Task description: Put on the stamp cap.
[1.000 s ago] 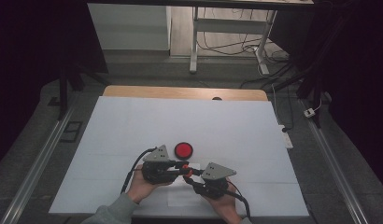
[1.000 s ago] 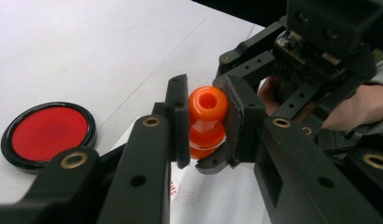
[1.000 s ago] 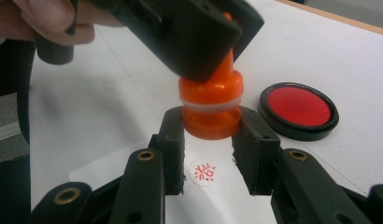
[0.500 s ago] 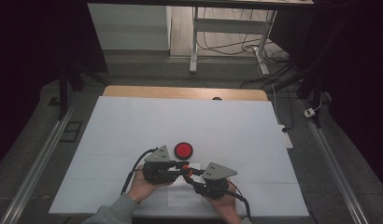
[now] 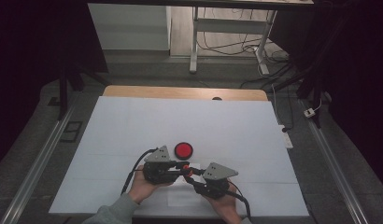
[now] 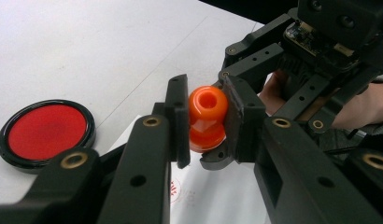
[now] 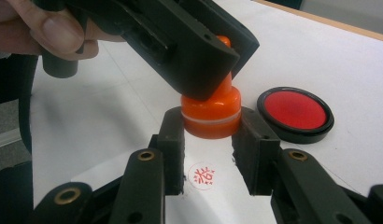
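Observation:
An orange stamp [image 5: 186, 169] with a round knob is held just above the table between both grippers. My left gripper [image 6: 204, 122] is shut on the stamp's [image 6: 207, 100] knob. My right gripper [image 7: 210, 136] is shut on the wide base of the stamp [image 7: 211, 113], with the left gripper's fingers [image 7: 180, 51] coming in from above. Under the stamp lies a white paper [image 7: 217, 196] bearing a round red seal print [image 7: 204, 176]. A round red ink pad [image 5: 183, 150] in a black case sits on the table just beyond the grippers.
The white table top [image 5: 180, 121] stretches wide to the far side and both flanks. A wooden edge [image 5: 180, 92] runs along its far end, with a floor, cables and table legs beyond. A person's hands [image 5: 143, 186] hold the grippers near the front edge.

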`<control>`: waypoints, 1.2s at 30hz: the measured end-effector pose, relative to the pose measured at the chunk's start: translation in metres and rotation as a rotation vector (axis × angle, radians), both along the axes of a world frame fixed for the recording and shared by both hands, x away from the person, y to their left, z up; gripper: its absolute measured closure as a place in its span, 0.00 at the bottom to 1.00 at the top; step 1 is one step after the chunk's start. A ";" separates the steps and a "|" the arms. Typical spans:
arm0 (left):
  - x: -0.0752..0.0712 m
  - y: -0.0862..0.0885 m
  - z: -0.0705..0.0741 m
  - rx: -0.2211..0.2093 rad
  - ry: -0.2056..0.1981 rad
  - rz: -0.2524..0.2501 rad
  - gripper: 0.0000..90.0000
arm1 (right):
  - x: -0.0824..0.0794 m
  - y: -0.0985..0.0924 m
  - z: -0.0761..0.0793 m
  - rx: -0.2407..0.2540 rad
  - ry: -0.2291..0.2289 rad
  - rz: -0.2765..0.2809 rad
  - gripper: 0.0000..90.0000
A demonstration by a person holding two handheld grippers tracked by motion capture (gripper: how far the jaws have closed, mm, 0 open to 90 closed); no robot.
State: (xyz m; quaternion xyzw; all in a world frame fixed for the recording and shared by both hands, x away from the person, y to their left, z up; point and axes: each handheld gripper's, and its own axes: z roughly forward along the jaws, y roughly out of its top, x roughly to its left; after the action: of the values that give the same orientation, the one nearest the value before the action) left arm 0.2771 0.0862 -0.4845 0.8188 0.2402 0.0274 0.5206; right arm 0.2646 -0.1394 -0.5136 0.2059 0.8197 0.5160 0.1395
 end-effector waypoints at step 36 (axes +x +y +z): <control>0.000 0.000 -0.004 -0.017 0.019 -0.014 0.81 | -0.006 0.003 0.004 -0.061 -0.036 -0.011 0.72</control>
State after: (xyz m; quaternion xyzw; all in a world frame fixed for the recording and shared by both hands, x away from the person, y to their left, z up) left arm 0.2774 0.0867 -0.4881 0.8163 0.2398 0.0141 0.5253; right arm 0.2590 -0.1368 -0.5092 0.1966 0.8314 0.4935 0.1631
